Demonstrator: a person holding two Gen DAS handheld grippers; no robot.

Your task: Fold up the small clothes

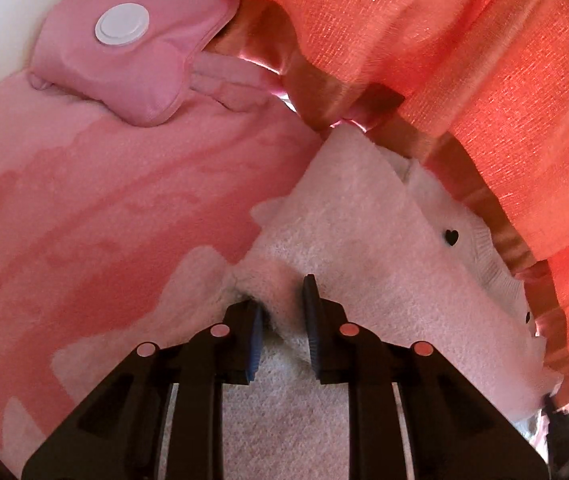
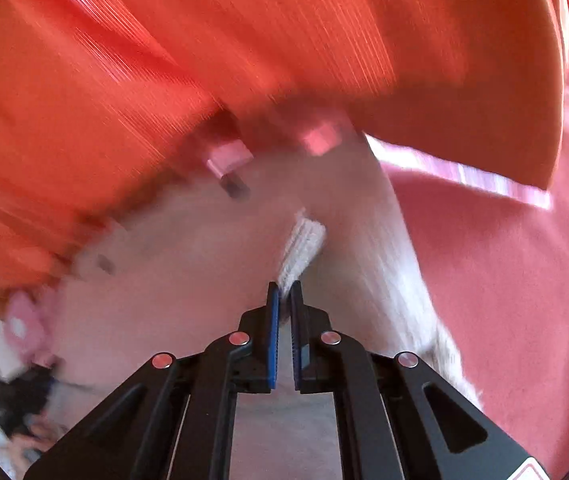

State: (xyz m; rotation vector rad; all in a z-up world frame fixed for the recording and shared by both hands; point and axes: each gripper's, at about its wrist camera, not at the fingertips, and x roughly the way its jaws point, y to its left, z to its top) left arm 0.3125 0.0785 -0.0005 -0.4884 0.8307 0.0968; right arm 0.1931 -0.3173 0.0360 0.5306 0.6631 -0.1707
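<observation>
Left wrist view is the sharp one: the left gripper point(image 1: 284, 308) has its fingers point(image 1: 310, 320) pinched on a bunched fold of the fuzzy white sweater point(image 1: 364, 248), which lies on a pink blanket point(image 1: 104, 208) right up against the orange curtain point(image 1: 484, 80). You can make out a little black heart button point(image 1: 451, 237) on the knit. Only this view catches the pink pouch point(image 1: 132, 60) with a round white cap, sitting further back on the blanket.

Right wrist view is badly smeared. The right gripper point(image 2: 284, 292) has its fingers clenched nearly together on the sweater's ribbed edge point(image 2: 304, 244), which sticks out past the tips. It also shows the other gripper, blurred, at lower left point(image 2: 16, 396), which the left view can't.
</observation>
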